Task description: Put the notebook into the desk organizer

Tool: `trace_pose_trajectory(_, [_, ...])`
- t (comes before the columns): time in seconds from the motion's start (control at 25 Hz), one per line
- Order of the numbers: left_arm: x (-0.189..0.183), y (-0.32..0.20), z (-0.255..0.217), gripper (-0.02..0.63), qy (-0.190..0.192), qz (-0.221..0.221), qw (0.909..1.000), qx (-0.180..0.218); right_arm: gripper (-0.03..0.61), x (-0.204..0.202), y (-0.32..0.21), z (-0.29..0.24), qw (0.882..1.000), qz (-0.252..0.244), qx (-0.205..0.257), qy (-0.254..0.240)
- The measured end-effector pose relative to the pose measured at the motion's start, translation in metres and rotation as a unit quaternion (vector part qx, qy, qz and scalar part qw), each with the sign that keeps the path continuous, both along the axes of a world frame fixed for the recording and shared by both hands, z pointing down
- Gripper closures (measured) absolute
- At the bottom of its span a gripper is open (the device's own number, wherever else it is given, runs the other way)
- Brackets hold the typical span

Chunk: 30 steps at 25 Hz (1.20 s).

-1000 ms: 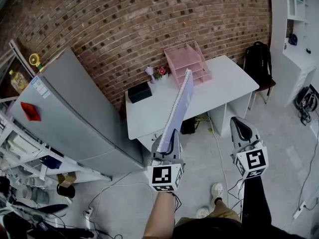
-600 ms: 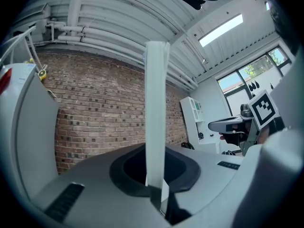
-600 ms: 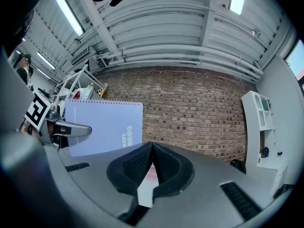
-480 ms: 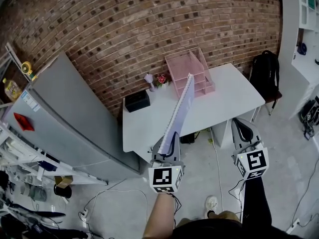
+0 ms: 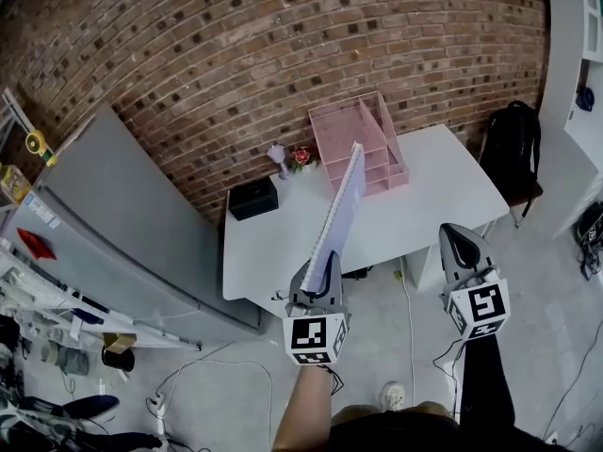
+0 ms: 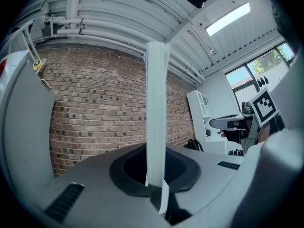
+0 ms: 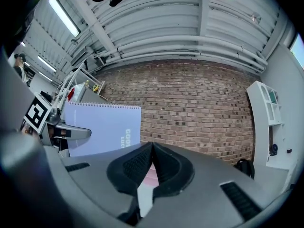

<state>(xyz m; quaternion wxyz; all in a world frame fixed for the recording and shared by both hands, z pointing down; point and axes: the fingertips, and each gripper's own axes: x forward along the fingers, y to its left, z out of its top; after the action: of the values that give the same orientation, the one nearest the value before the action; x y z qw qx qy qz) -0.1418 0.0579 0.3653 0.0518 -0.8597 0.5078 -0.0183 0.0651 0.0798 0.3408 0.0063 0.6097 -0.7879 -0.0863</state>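
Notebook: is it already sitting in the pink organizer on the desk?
No, the notebook stands clamped in the left gripper, well apart from the pink organizer on the desk.

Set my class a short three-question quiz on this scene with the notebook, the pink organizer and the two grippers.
1. Where does the pink organizer stand? A. on the white table B. on the floor C. on a shelf
2. True or false: the notebook already lies inside the organizer.
3. Fill in: the ____ gripper clamps the notebook's lower end.
Key: 1 A; 2 false; 3 left, the left gripper.
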Motion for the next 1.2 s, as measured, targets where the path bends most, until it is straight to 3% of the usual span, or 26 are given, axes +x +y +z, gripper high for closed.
trace_pose_trajectory(0.72, [0.025,-0.058,0.032,0.577,-0.004,0.012,0.9993,-0.035,0.557,0.013,-0.066,0.021,1.000,-0.008,-0.014,-0.014])
trace_pose_trajectory(1.2, [0.047,-0.124,0.085,0.576,-0.004,0.051,0.9937,-0.100,0.557,0.026,-0.131,0.042,0.999,0.006,-0.045,-0.001])
